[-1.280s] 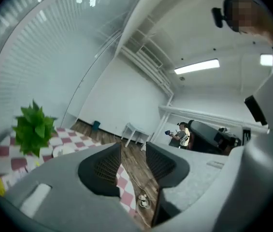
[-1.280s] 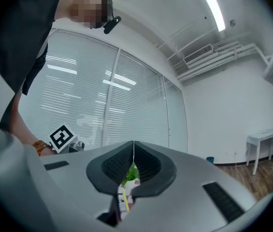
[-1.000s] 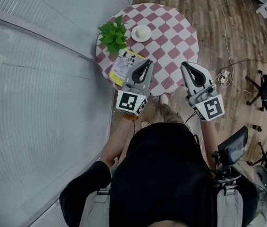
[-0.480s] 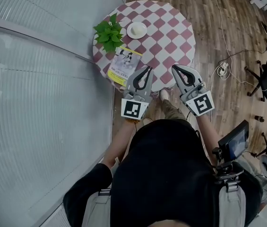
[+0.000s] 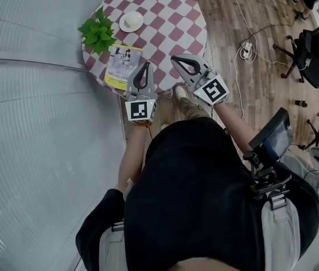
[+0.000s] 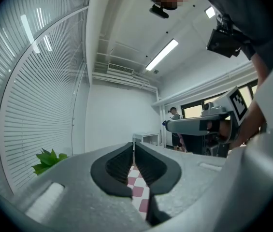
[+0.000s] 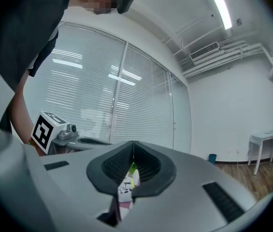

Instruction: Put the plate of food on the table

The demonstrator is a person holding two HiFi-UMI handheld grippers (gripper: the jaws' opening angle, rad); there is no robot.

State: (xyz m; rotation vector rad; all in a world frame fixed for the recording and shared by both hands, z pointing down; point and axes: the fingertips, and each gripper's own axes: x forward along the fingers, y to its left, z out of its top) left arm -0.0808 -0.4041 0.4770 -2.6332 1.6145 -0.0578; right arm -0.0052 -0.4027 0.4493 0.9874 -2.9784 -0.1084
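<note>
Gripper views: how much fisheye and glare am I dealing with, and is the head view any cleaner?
Left gripper view: heavy fisheye, black corners, ceiling lamp blown out. Right gripper view: same warping, and lamp reflections streak the blinds. Head view: evenly lit and sharp on the checkered table, though the blinds at left bow strongly.

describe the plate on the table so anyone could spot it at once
Start at the round table with the pink-and-white checked cloth. On its far side, beside the leafy green plant, sits the plate: small, round and plain white, unlike the flat printed booklet at the near edge.
</note>
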